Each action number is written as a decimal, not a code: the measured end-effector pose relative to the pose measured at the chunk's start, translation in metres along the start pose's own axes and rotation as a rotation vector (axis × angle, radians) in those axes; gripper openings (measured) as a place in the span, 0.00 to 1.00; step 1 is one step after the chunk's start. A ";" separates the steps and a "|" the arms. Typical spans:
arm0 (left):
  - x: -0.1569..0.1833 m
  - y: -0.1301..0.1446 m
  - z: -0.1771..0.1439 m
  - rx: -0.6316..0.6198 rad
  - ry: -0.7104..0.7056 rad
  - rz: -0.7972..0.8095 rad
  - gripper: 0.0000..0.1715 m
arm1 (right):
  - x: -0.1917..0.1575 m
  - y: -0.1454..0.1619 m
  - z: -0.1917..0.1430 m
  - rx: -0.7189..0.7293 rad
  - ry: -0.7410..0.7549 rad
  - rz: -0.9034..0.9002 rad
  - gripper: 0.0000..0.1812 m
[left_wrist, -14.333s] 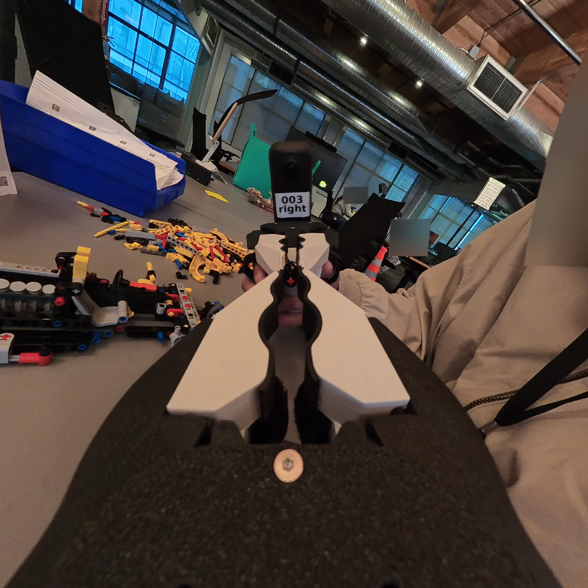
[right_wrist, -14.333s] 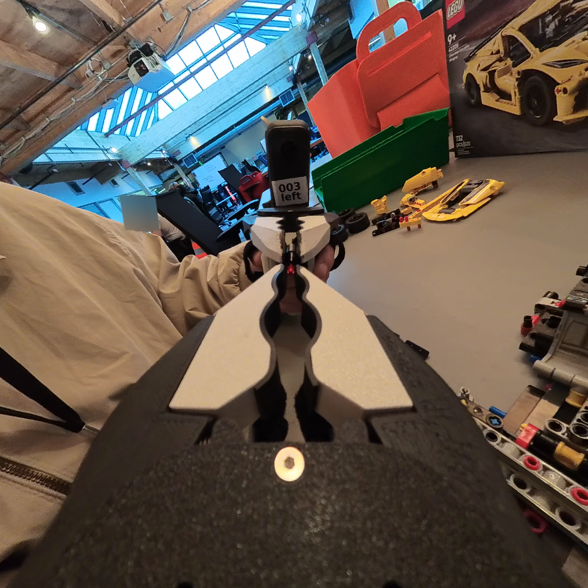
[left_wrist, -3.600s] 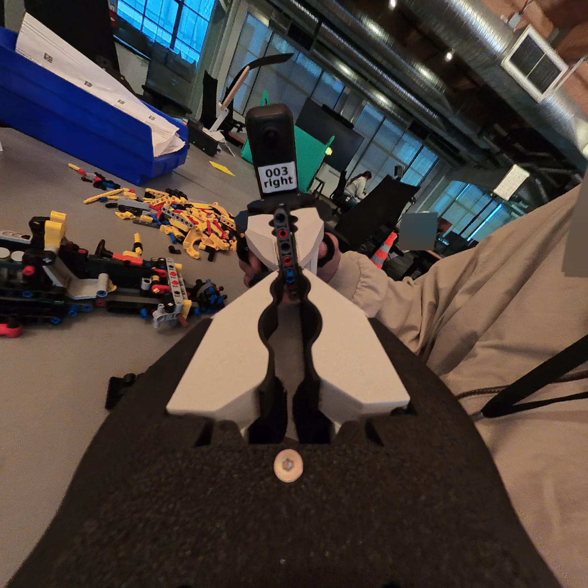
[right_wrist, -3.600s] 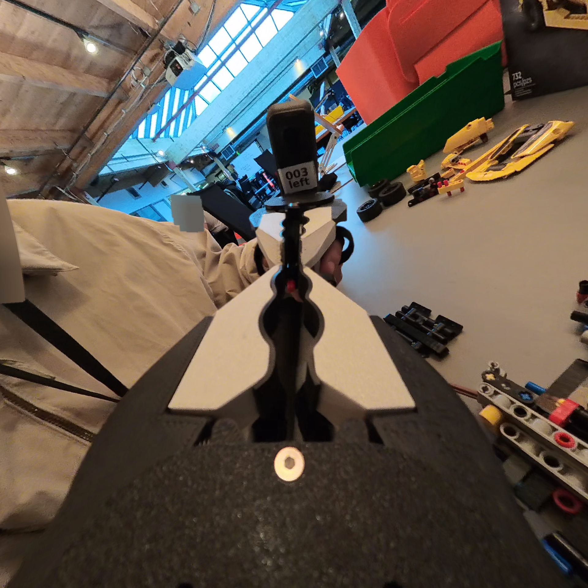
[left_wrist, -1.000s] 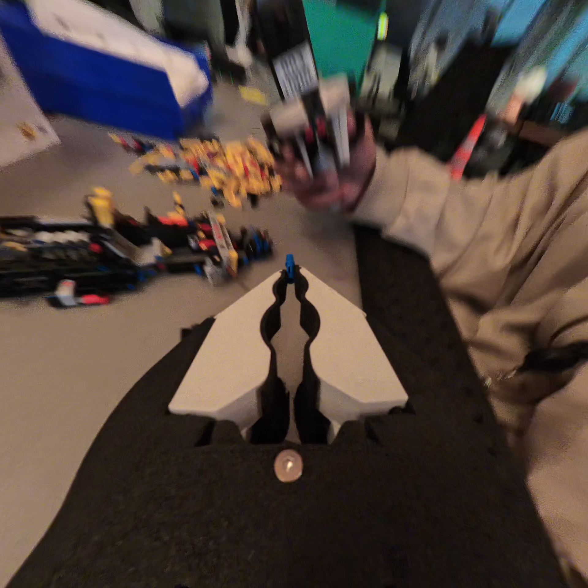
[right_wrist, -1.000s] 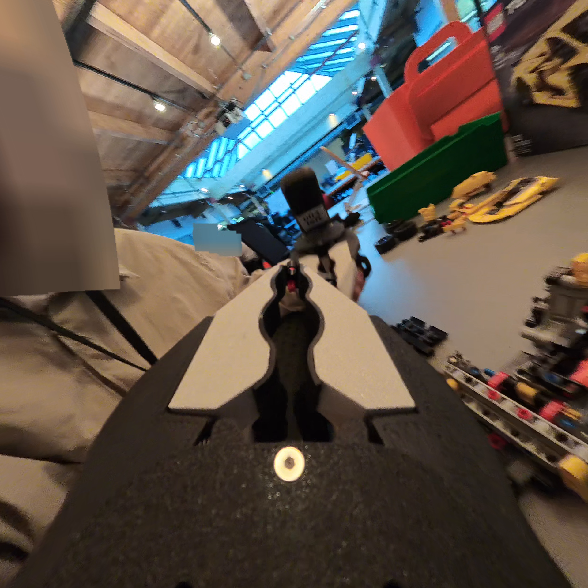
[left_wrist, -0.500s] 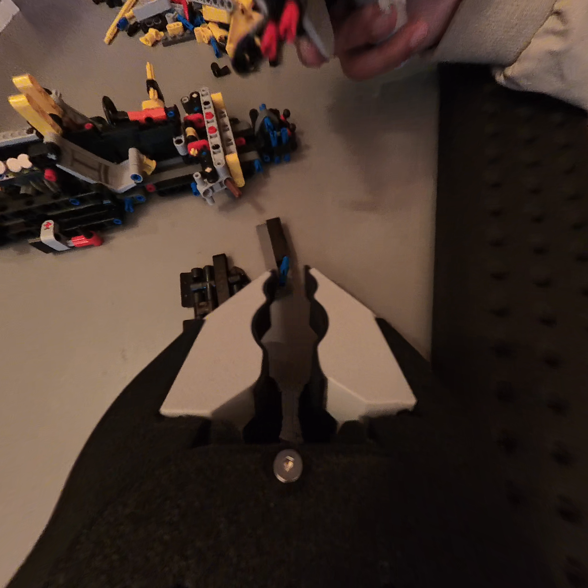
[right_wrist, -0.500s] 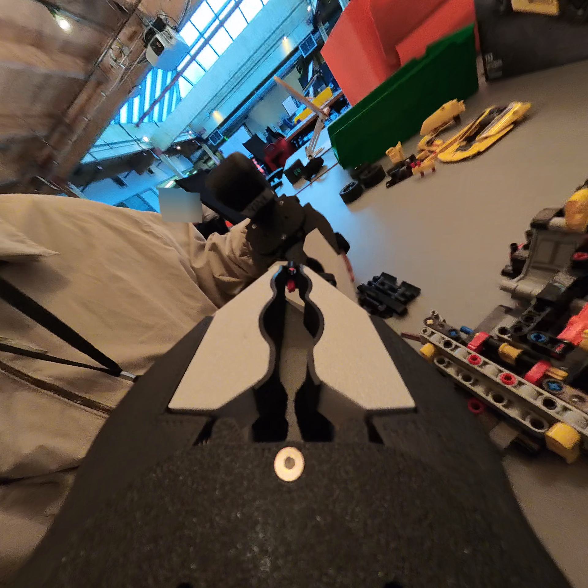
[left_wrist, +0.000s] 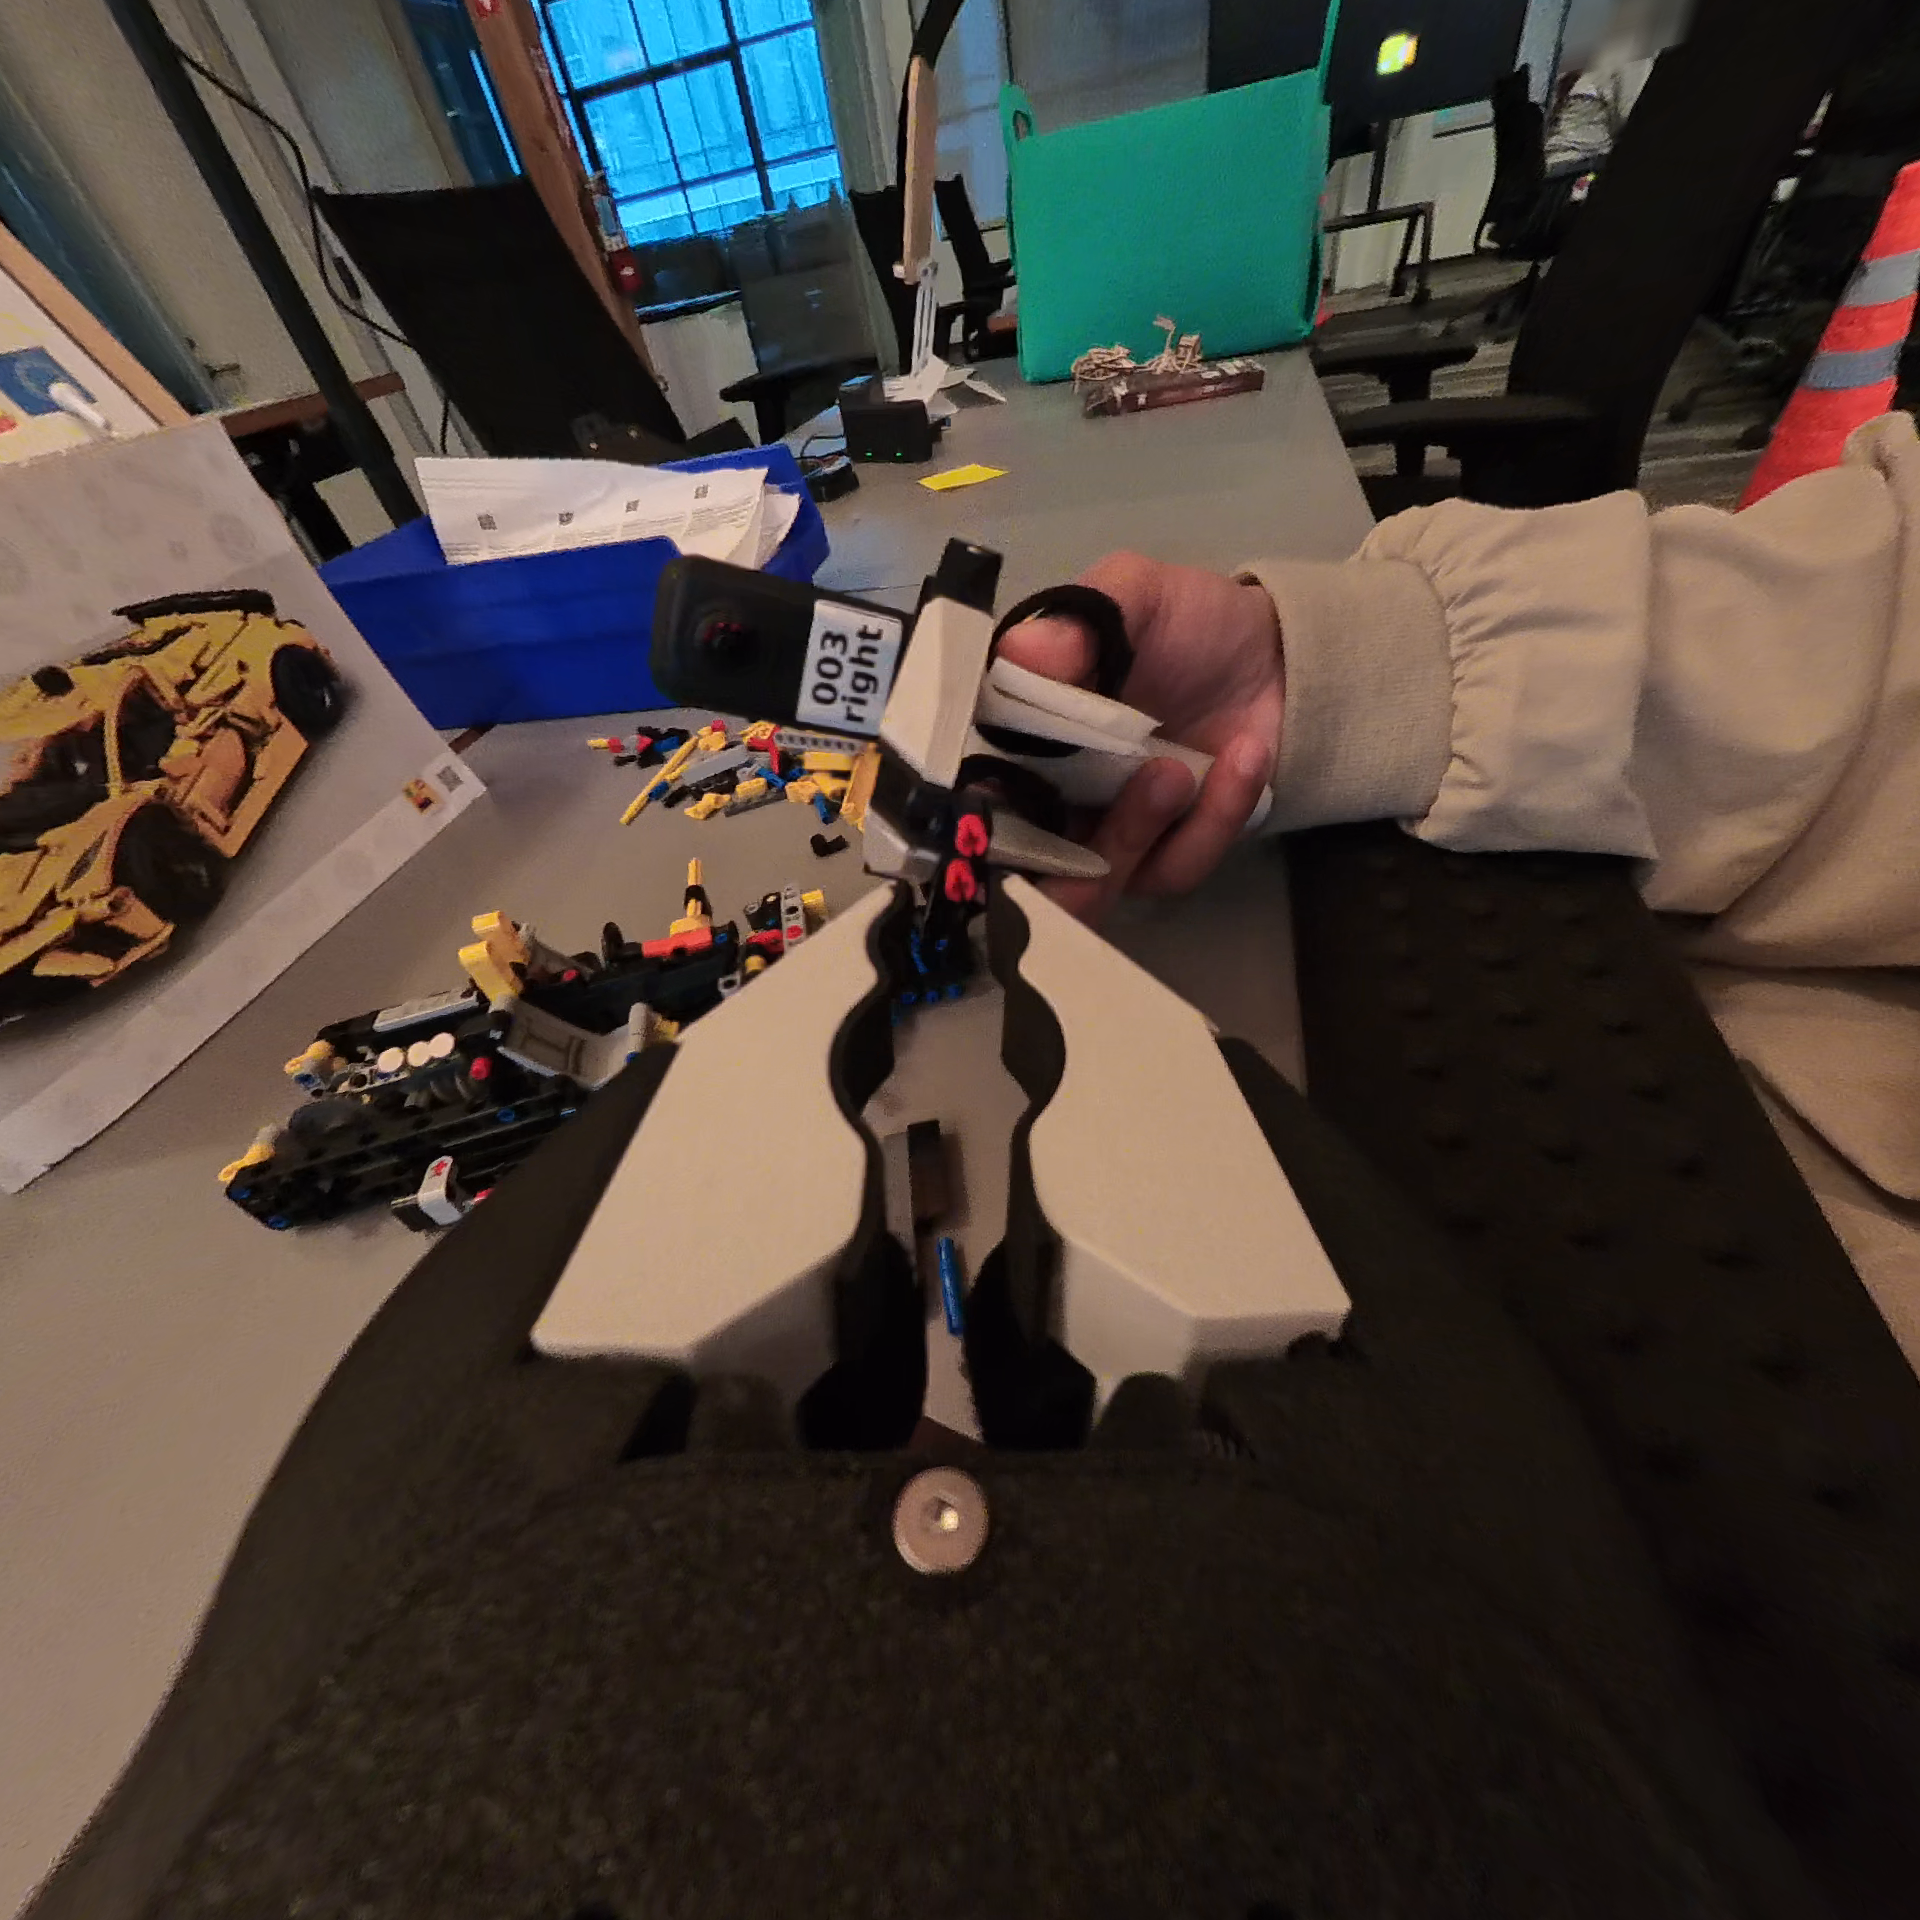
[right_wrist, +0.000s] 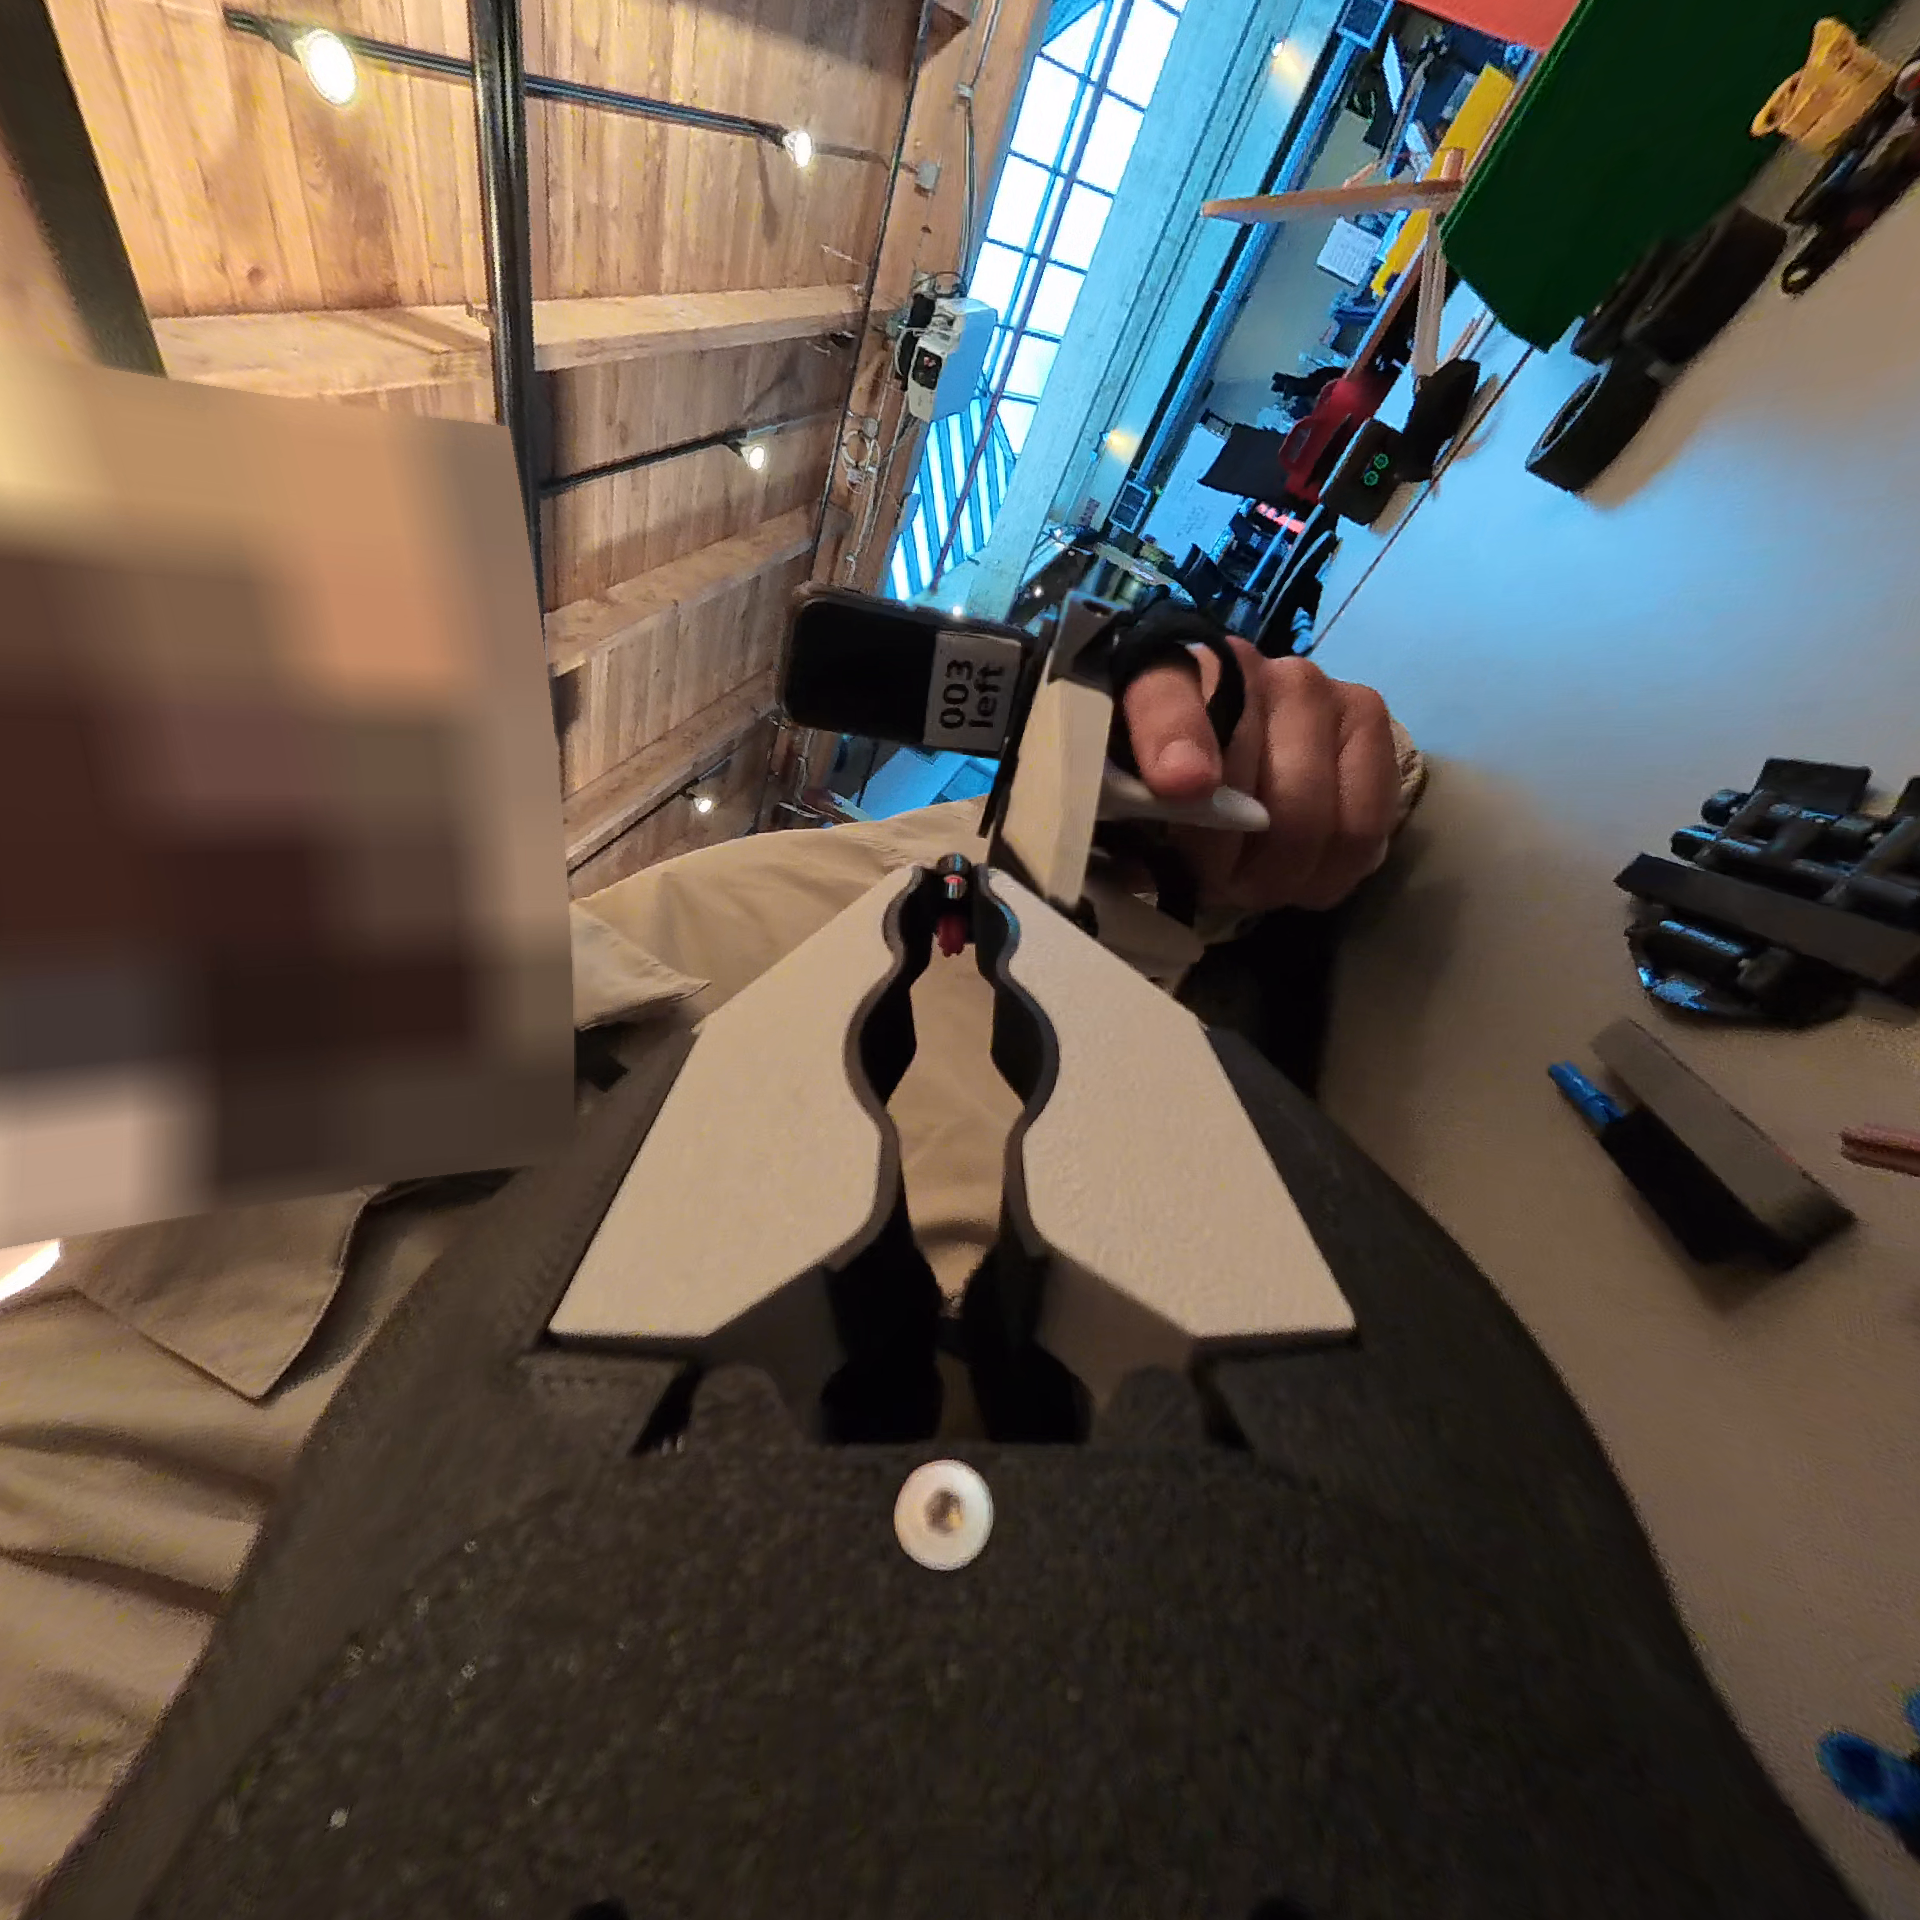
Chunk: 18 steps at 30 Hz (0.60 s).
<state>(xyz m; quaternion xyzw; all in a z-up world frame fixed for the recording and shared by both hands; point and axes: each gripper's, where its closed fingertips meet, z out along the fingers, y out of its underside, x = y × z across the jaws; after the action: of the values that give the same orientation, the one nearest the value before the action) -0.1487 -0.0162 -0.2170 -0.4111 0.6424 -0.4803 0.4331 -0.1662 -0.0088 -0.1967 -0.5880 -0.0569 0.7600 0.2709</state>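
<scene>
Black, red-pinned beam pinched in right tool beside part-open, empty left tool; it could slip and drop to the table.

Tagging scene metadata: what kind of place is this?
Likely an open-plan workshop or lab office: grey worktable strewn with toy building bricks, blue parts bin, office chairs, exposed timber ceiling.
</scene>
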 end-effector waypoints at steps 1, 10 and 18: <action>-0.001 0.002 0.001 -0.014 -0.008 0.017 0.06 | 0.001 0.000 0.001 -0.004 0.015 -0.011 0.03; -0.005 -0.007 -0.007 0.061 0.167 -0.370 0.04 | 0.004 -0.014 -0.008 0.079 0.062 -0.091 0.08; -0.037 0.027 -0.001 -0.121 -0.127 -0.155 0.04 | 0.029 -0.027 -0.008 0.041 0.535 -0.660 0.16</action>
<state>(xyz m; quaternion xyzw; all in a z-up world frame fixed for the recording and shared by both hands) -0.1421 0.0239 -0.2367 -0.5148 0.6077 -0.4454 0.4089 -0.1537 0.0258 -0.2132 -0.7092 -0.1545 0.4540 0.5168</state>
